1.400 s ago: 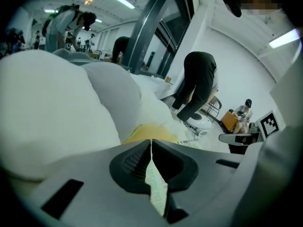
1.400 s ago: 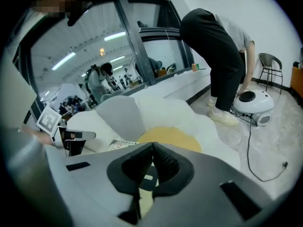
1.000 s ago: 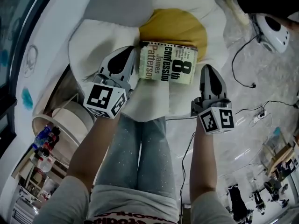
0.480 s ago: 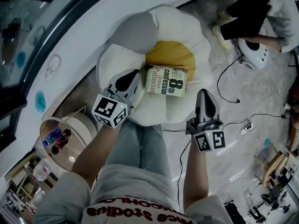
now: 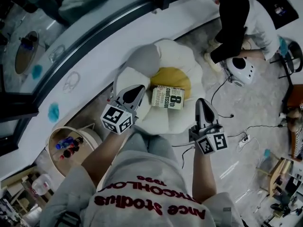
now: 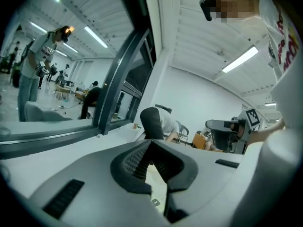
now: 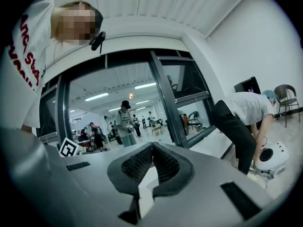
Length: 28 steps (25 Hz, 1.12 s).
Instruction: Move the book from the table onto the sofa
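Observation:
The book (image 5: 167, 97), a pale paperback with dark print, lies flat on the flower-shaped cushion sofa (image 5: 143, 63), partly over its yellow centre (image 5: 179, 77). In the head view my left gripper (image 5: 139, 88) is held high just left of the book, with its jaws shut and nothing in them. My right gripper (image 5: 201, 101) hangs to the book's right, also shut and empty. In the left gripper view the left gripper (image 6: 150, 143) points nearly level at the room, its pads together. The right gripper (image 7: 152, 145) shows the same in its own view.
A round side table (image 5: 56, 158) with bottles stands at lower left. A person (image 5: 233, 18) bends over a white device (image 5: 239, 70) at upper right. Cables (image 5: 222, 112) run over the floor to the right. A long white sill (image 5: 94, 51) and a window lie beyond the cushion.
Both grippers have risen well above the cushion and stayed shut. The book has kept its place on the cushion and looks smaller as the view climbed.

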Each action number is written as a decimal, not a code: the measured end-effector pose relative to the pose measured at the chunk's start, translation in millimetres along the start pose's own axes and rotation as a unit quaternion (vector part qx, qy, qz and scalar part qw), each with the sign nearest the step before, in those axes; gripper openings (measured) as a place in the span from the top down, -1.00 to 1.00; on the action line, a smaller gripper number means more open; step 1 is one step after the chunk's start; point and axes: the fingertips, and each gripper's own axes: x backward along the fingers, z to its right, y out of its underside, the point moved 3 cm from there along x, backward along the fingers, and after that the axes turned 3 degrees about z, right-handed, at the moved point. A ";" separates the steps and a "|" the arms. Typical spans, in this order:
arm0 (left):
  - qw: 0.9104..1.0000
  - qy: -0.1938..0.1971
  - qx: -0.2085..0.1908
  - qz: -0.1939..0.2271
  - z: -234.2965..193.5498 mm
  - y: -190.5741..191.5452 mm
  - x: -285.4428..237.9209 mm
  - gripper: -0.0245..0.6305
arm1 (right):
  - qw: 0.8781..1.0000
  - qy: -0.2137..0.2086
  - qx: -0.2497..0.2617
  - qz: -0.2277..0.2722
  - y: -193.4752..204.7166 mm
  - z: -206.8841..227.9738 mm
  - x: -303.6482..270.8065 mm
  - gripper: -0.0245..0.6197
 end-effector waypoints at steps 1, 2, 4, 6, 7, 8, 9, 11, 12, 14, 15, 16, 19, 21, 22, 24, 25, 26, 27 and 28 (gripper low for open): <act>1.000 0.002 -0.001 0.004 5.1 -7.0 8.4 0.87 | 1.000 0.000 -0.005 0.004 -6.6 -7.3 5.8 0.84; 1.000 0.004 -0.002 0.006 11.2 -12.4 17.5 0.87 | 1.000 0.000 -0.011 0.005 -11.2 -14.0 12.7 0.84; 1.000 0.006 -0.007 0.012 21.3 -22.0 33.0 0.87 | 1.000 -0.003 -0.026 0.004 -17.7 -23.5 22.8 0.84; 1.000 0.008 -0.009 0.020 30.7 -29.5 46.6 0.87 | 1.000 -0.007 -0.026 0.000 -24.4 -32.3 31.1 0.84; 1.000 0.009 -0.010 0.024 34.9 -32.6 53.2 0.87 | 1.000 -0.008 -0.017 -0.001 -28.0 -37.1 35.2 0.84; 0.999 0.010 -0.012 0.028 38.5 -35.7 59.1 0.87 | 1.000 -0.007 -0.009 -0.001 -31.9 -41.7 38.6 0.84; 0.999 0.011 -0.013 0.032 42.0 -38.4 64.3 0.87 | 1.000 -0.006 -0.003 0.001 -35.7 -45.6 41.8 0.84; 0.999 0.014 -0.016 0.036 49.2 -40.6 72.4 0.87 | 1.000 -0.002 0.004 0.003 -41.0 -50.9 48.1 0.84; 0.999 0.015 -0.017 0.038 52.2 -41.2 75.0 0.87 | 1.000 -0.002 0.010 0.003 -43.2 -52.9 50.3 0.84; 0.999 0.015 -0.017 0.045 56.5 -42.9 78.4 0.87 | 1.000 -0.001 0.028 0.002 -47.8 -57.4 53.3 0.84; 0.999 0.015 -0.016 0.048 58.3 -43.5 80.3 0.87 | 0.999 -0.001 0.035 0.004 -49.8 -59.4 55.1 0.84; 0.998 0.014 -0.014 0.051 60.1 -43.9 82.6 0.87 | 0.999 0.000 0.036 0.008 -51.7 -61.0 57.7 0.84; 0.998 0.012 -0.012 0.061 66.2 -48.0 89.5 0.87 | 0.999 0.006 0.023 0.022 -58.2 -64.4 66.3 0.84; 0.998 0.012 -0.015 0.065 69.7 -52.3 92.7 0.87 | 0.999 0.006 0.019 0.027 -60.8 -66.9 70.4 0.84; 0.998 0.012 -0.017 0.067 70.3 -54.4 93.2 0.87 | 0.999 0.005 0.019 0.027 -61.2 -67.6 71.3 0.84; 0.997 0.012 -0.020 0.070 69.9 -58.2 92.4 0.87 | 1.000 0.006 0.018 0.025 -60.4 -67.5 71.4 0.84; 0.997 0.012 -0.021 0.071 69.1 -59.7 92.1 0.87 | 1.000 0.007 0.017 0.024 -59.4 -67.1 70.9 0.84; 0.997 0.011 -0.023 0.073 68.1 -60.8 92.1 0.87 | 1.000 0.008 0.014 0.023 -58.3 -66.6 70.2 0.84; 0.997 0.011 -0.025 0.074 67.2 -61.5 92.2 0.87 | 1.000 0.009 0.012 0.023 -57.3 -66.2 69.6 0.84; 0.997 0.010 -0.026 0.075 66.6 -61.8 92.4 0.87 | 1.000 0.009 0.011 0.023 -56.5 -65.9 69.2 0.84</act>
